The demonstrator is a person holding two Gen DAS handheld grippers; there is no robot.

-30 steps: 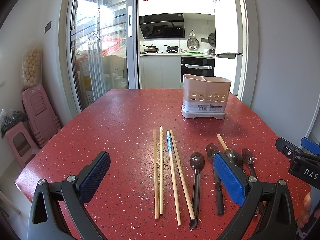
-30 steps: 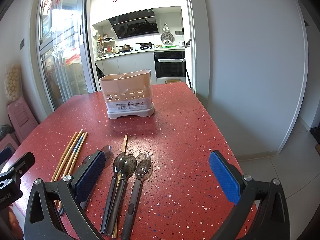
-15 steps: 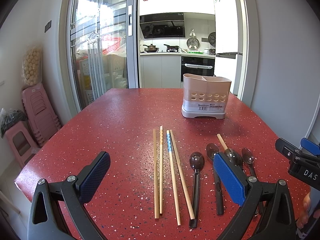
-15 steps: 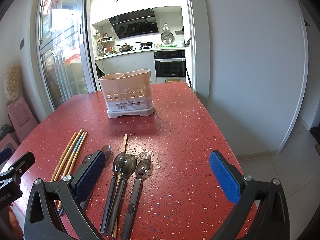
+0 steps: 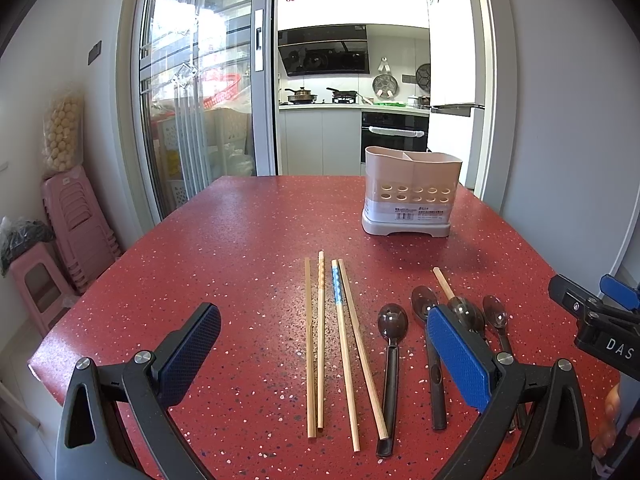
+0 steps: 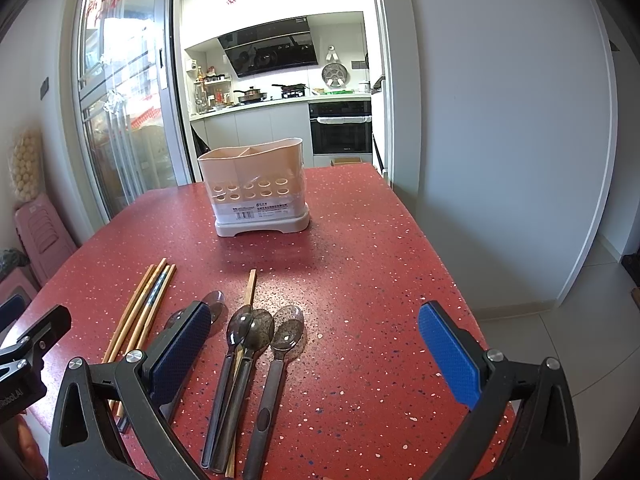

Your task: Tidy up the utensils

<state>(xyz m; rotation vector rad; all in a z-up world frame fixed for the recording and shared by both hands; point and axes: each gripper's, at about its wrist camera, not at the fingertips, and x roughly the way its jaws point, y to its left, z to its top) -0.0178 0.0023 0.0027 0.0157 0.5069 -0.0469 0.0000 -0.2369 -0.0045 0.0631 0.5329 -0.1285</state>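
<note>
A beige two-compartment utensil holder (image 5: 412, 196) (image 6: 258, 188) stands upright toward the far side of the red speckled table (image 5: 240, 260). Several wooden chopsticks (image 5: 336, 340) (image 6: 140, 312) lie side by side in the middle. To their right lie several dark plastic spoons (image 5: 392, 352) (image 6: 256, 348), with one more chopstick (image 5: 443, 283) (image 6: 251, 287) lying among them. My left gripper (image 5: 320, 352) hovers open over the chopsticks, holding nothing. My right gripper (image 6: 316, 344) hovers open over the spoons and bare table, also holding nothing.
The table (image 6: 360, 260) ends close on the right, with tiled floor (image 6: 560, 340) below. Stacked pink stools (image 5: 76, 220) stand left of the table. A glass sliding door (image 5: 200, 100) and a kitchen lie beyond the far edge.
</note>
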